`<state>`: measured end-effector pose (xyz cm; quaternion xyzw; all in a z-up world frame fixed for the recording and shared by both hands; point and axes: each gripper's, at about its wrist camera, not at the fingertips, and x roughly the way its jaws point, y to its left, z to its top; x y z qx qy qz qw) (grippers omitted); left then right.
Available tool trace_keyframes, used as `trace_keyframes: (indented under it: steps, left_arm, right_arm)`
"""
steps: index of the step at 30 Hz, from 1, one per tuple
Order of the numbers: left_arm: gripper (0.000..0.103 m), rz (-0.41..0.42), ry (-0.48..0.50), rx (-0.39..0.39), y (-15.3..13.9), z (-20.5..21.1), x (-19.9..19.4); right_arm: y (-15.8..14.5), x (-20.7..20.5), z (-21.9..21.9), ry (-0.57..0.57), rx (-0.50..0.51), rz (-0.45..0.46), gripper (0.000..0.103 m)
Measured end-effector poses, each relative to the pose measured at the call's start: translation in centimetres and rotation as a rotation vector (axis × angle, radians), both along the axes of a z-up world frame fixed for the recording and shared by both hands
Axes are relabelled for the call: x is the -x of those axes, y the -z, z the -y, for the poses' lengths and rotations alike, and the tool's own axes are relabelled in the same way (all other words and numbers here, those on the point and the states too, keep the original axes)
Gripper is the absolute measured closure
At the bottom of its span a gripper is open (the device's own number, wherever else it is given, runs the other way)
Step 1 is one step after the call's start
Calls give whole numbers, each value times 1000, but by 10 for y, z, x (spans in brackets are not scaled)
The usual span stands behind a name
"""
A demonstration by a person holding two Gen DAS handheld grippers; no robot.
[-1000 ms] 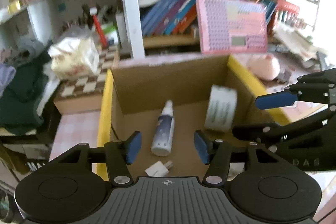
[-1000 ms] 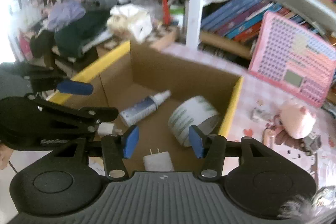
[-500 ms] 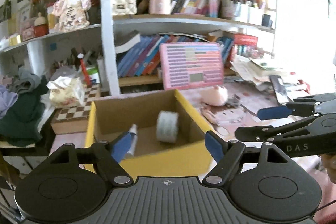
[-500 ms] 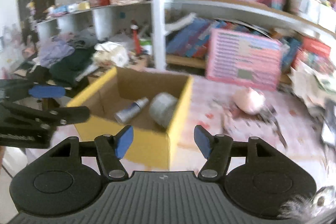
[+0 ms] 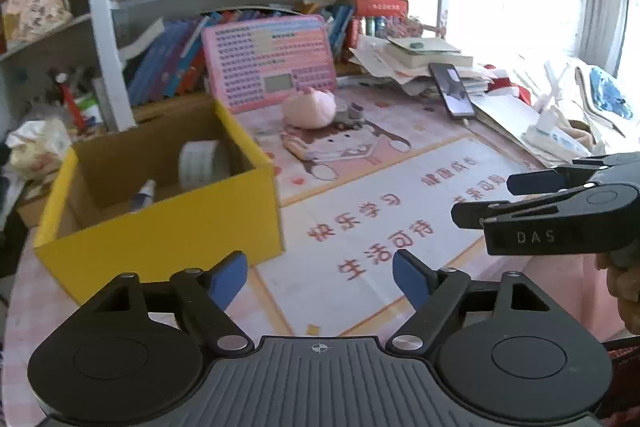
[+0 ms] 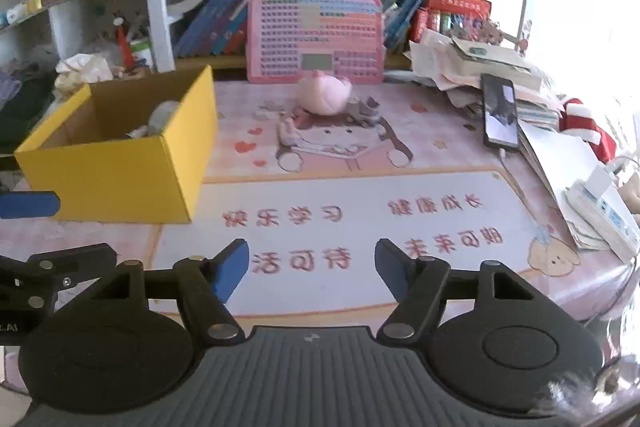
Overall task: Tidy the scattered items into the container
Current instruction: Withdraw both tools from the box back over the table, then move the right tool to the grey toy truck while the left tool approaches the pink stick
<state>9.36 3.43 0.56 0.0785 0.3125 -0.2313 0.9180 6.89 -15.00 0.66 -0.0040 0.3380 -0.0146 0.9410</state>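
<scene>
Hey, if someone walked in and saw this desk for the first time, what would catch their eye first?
Probably the bright yellow box at the left of the desk, with a tape roll and a spray bottle inside. Next, the pink keyboard toy propped against the bookshelf, with a pink plush in front of it. Both grippers, left and right, are open and empty.

Matt cardboard box (image 5: pixel 160 239); glossy tape roll (image 5: pixel 202 161).

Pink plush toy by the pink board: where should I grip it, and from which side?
Grip the pink plush toy across its round middle, coming from above and the near side; the pink board blocks the far side. Both the right hand-held gripper and the left are open.
</scene>
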Motion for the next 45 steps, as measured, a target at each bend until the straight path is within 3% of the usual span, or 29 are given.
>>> trace_keyframes:
  steps: [11,28,38,45]
  left_arm:
    - [19,-67,16,-14,11,67,-36]
    - [19,-145,-198,-60,26,153,-126]
    - [20,-145,-367,-55,42,163,-193]
    - [26,-133,-424,-81,58,165,-243]
  right_arm:
    - [11,-30,58,-34,18,-53,30]
    - [31,-139,161,-164,-50,-109,29]
    - [49,-208,172,-270,-42,-83,29]
    - [60,-270,165,-319,-28,-71,29]
